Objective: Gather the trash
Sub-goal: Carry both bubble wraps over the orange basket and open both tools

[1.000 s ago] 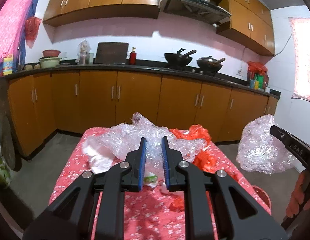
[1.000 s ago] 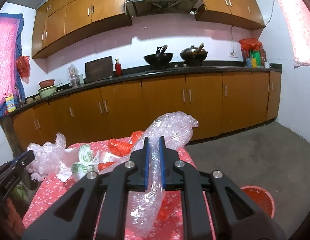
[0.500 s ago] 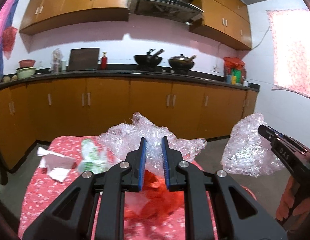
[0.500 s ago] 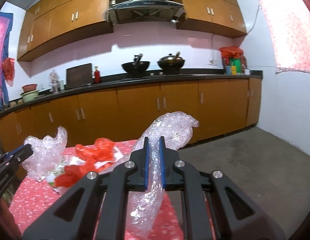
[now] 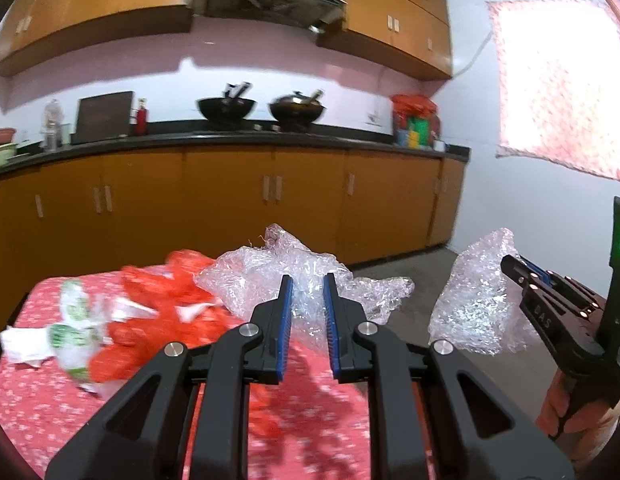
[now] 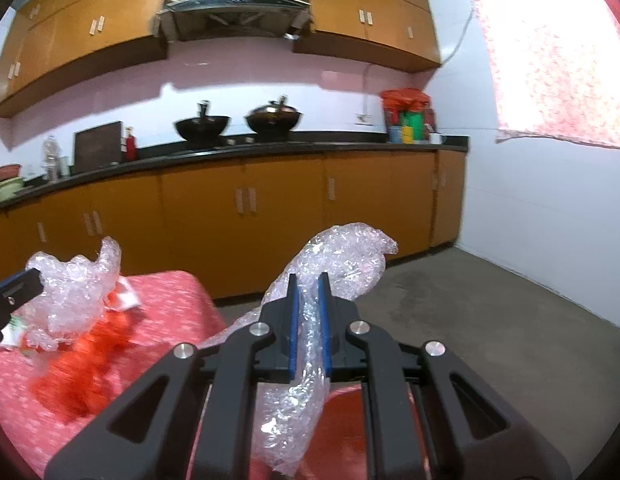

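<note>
My left gripper [image 5: 306, 280] is shut on a clear bubble-wrap sheet [image 5: 269, 276] and holds it above the red flowered table [image 5: 41, 408]. My right gripper [image 6: 308, 278] is shut on a second bubble-wrap piece [image 6: 342, 256], held past the table's right side over the floor. In the left wrist view the right gripper [image 5: 510, 264] shows at the right edge with its wrap [image 5: 478, 304]. On the table lie a red plastic bag [image 5: 157, 296], a green and white wrapper [image 5: 73, 320] and white paper scraps [image 5: 21, 344].
Wooden kitchen cabinets [image 5: 229, 200] with a dark counter [image 5: 229, 136] run along the back wall. Two woks [image 5: 225, 106] stand on the counter. The grey concrete floor [image 6: 490, 320] opens to the right. A curtained window [image 6: 550, 52] is on the right wall.
Both grippers have swung right while holding their bubble wrap. The left one's wrap has come off the pile, uncovering the red bag and wrappers. The red bin has left the right wrist view.
</note>
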### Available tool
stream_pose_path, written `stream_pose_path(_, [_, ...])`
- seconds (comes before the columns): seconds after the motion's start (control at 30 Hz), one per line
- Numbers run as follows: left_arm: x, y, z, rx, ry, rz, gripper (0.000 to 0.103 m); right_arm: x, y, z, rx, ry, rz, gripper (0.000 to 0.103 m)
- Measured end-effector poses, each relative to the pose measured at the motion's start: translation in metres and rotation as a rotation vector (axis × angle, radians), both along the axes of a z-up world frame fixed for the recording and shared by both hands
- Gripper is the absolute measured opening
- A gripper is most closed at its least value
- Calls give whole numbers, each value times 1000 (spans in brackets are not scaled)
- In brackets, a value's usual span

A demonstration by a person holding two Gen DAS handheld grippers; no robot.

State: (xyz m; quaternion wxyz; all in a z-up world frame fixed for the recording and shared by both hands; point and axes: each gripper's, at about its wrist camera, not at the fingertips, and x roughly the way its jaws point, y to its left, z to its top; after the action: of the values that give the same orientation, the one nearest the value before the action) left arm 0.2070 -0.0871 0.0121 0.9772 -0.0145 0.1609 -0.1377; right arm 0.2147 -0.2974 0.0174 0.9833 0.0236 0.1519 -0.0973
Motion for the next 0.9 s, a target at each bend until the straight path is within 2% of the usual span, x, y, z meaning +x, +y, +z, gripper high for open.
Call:
stream_pose_path(0.23, [16,-69,-28,29,73,-110,15,2,-61,-38,15,66,-93,10])
stream_pose_path(0.5, [40,-140,-67,104,181,-191,15,23,-108,-93,35,175,-119,10])
stream_pose_path(0.9, [68,-198,-124,192,366,-227,15,52,-142,-165,72,301,-115,10])
